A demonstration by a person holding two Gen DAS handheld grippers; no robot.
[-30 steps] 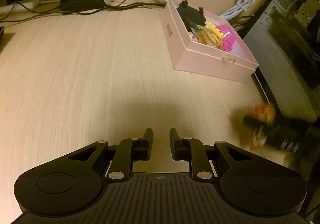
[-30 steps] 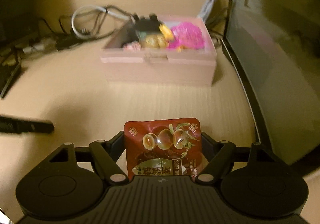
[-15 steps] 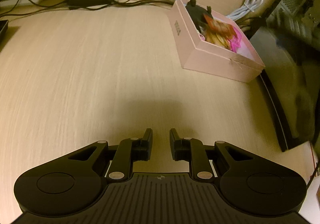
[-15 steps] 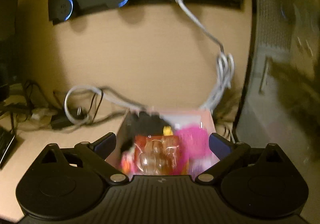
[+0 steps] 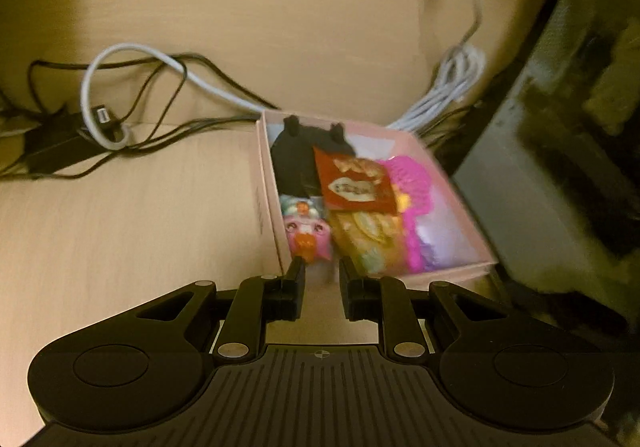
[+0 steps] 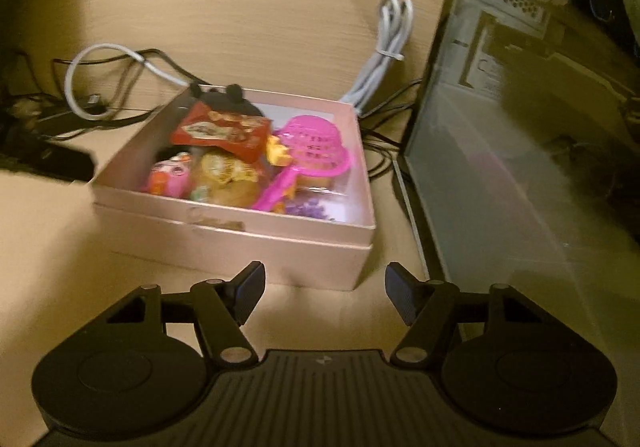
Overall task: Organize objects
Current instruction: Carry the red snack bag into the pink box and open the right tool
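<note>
Gaping wide w/ nothing between its fingers, right gripper (image 6: pixel 325 297) sits just short of the pink box (image 6: pixel 240 243) near wall. Ahead inside: red snack packet (image 6: pixel 222 131) on top of the pile, black item behind it, pink strainer (image 6: pixel 314 147) to its right, pink toy (image 6: pixel 170 177) front-left. Left gripper (image 5: pixel 322 287) has only a narrow gap, holds nothing, tips at the box's near corner. Cables (image 6: pixel 120 59) beyond, PC case (image 6: pixel 520 127) to the right.
</note>
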